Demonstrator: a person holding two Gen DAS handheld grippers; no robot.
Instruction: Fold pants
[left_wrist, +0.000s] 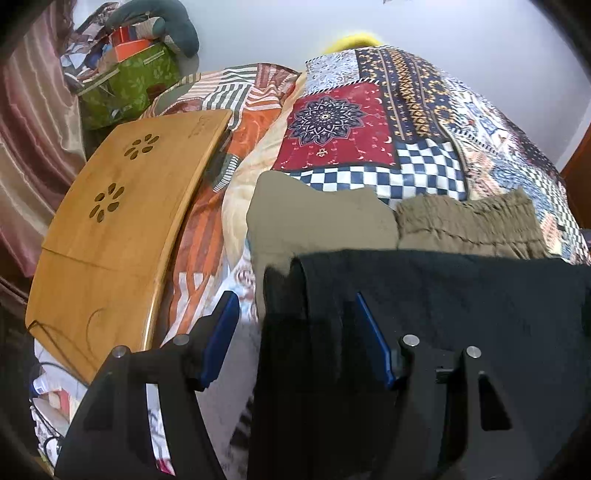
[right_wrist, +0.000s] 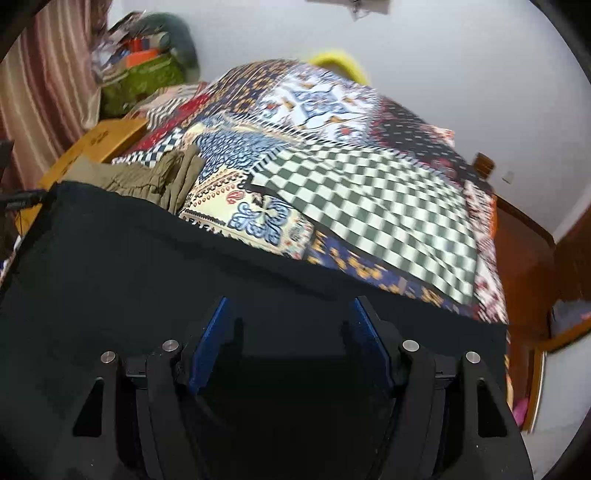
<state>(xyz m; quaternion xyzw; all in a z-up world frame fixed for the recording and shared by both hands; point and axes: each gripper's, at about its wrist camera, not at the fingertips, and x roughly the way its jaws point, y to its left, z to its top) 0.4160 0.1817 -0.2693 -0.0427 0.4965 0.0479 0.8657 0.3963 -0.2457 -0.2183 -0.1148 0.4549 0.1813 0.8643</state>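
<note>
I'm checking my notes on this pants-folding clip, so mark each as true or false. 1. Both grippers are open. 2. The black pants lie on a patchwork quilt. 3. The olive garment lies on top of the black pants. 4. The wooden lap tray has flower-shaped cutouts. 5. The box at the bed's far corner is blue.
1. True: the left gripper and right gripper both stand with jaws spread wide.
2. True: the black pants lie spread on the patchwork quilt.
3. False: the olive garment lies beyond the pants, on the quilt.
4. True: the wooden lap tray shows two.
5. False: the box is green with a leaf print.
</note>
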